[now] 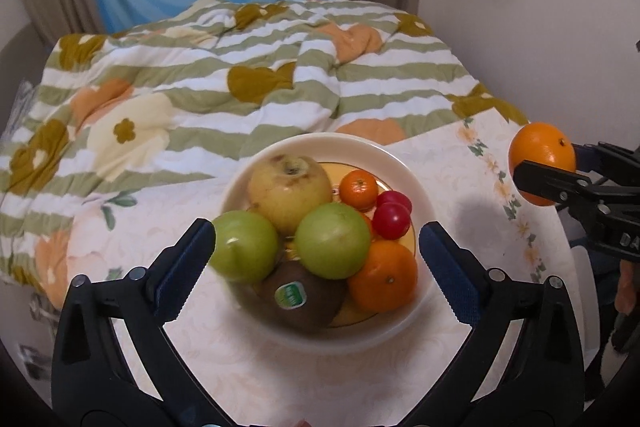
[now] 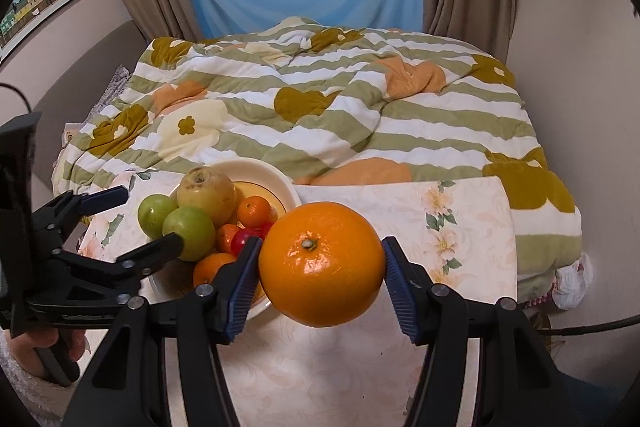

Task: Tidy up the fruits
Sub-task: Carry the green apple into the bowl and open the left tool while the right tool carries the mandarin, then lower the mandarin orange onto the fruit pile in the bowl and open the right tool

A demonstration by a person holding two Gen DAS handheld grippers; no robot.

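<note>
A cream bowl point(image 1: 404, 163) holds a yellow apple point(image 1: 288, 189), two green apples point(image 1: 332, 241), a kiwi point(image 1: 300, 301), two oranges, and red fruits point(image 1: 392, 219). My left gripper point(image 1: 316, 255) is open above the bowl, its fingers straddling the fruit. One green apple point(image 1: 244, 247) lies against the left finger. My right gripper point(image 2: 322, 271) is shut on a large orange point(image 2: 322, 265) and holds it above the table, right of the bowl point(image 2: 280, 183). The orange also shows in the left wrist view point(image 1: 542, 155).
The bowl stands on a floral cream tablecloth point(image 1: 460, 179). Behind the table is a bed with a striped, flowered quilt point(image 1: 240, 75). Curtains and a blue cloth hang at the back wall.
</note>
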